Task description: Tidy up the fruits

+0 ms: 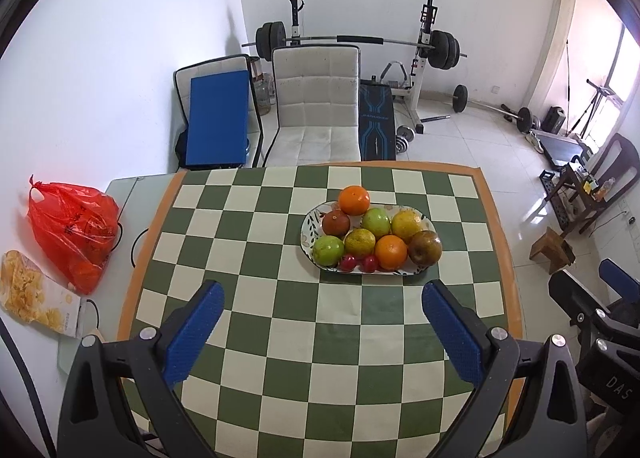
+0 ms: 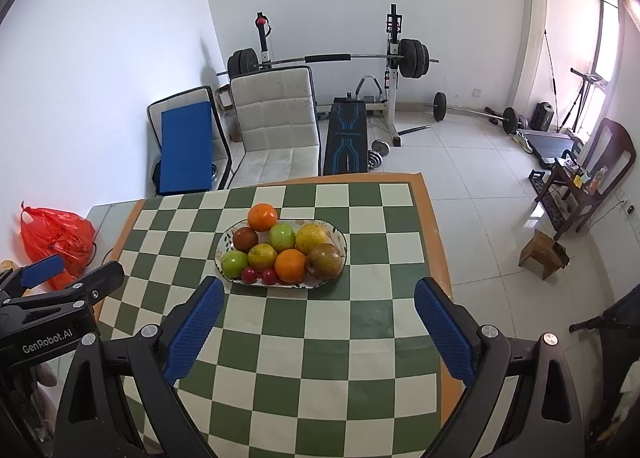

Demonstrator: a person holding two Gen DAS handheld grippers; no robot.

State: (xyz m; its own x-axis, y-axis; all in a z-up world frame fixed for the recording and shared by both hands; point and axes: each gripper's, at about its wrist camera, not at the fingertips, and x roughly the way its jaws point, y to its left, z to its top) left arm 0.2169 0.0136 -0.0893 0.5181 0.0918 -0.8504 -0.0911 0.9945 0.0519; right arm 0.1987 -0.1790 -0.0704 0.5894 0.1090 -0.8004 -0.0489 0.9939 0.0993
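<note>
Blue-padded left gripper (image 1: 322, 332) and right gripper (image 2: 318, 328), both spread wide and empty, poised above a green-and-cream checkered tablecloth (image 1: 304, 338). At 12 o'clock ahead, clear of both, an oval patterned plate (image 1: 310, 224) heaped with fruit: two oranges (image 1: 354, 200), green apples (image 1: 328, 250), yellowish and brown fruit, small red ones at its near rim. At 9 o'clock on the table edge, a red plastic bag (image 1: 70, 232).

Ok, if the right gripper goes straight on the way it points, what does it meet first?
Probably the oval patterned plate of fruit: its near rim and the two small red fruits lie left of centre between the open right gripper's fingers. Only green-and-cream checked tablecloth comes before; depth is unclear.
</note>
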